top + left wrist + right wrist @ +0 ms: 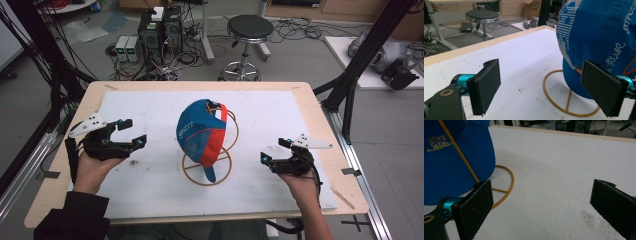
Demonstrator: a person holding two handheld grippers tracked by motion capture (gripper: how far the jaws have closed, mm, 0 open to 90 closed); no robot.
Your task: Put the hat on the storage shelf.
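At the frame's centre a blue-and-orange baseball cap hangs on a yellow wire stand on the white-topped table, flanked by the left gripper and right gripper, both spread wide, holding nothing.

Left hand-held gripper jaws spread wide; right hand-held gripper likewise, both empty.
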